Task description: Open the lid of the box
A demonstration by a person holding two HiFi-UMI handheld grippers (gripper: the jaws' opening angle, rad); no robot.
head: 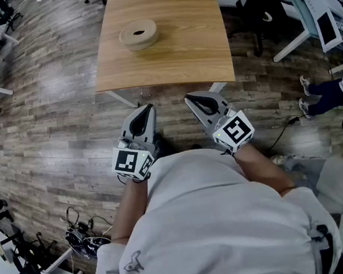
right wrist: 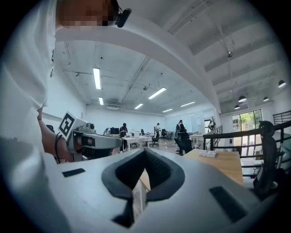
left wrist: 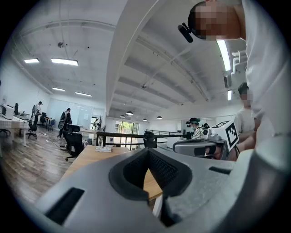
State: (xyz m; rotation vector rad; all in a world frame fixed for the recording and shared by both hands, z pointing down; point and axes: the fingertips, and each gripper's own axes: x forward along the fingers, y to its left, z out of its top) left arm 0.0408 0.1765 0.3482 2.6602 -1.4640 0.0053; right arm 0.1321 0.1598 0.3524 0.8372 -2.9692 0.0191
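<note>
A round tan box (head: 138, 34) with a dark hole in the middle of its lid lies on the wooden table (head: 173, 51), left of centre. Both grippers are held close to the person's chest, short of the table's near edge and well away from the box. My left gripper (head: 149, 108) is shut and holds nothing, and in its own view the jaws (left wrist: 148, 153) meet with the table (left wrist: 88, 157) beyond them. My right gripper (head: 189, 98) is likewise shut and empty, its jaws closed (right wrist: 145, 152) before the table (right wrist: 218, 161). Neither gripper view shows the box.
A white stack of paper (left wrist: 103, 149) lies at the table's far end. Office chairs (head: 260, 2) and white desks (head: 322, 16) stand to the right, where a person (head: 334, 90) sits. Cables and gear (head: 81, 236) lie on the wooden floor at the lower left.
</note>
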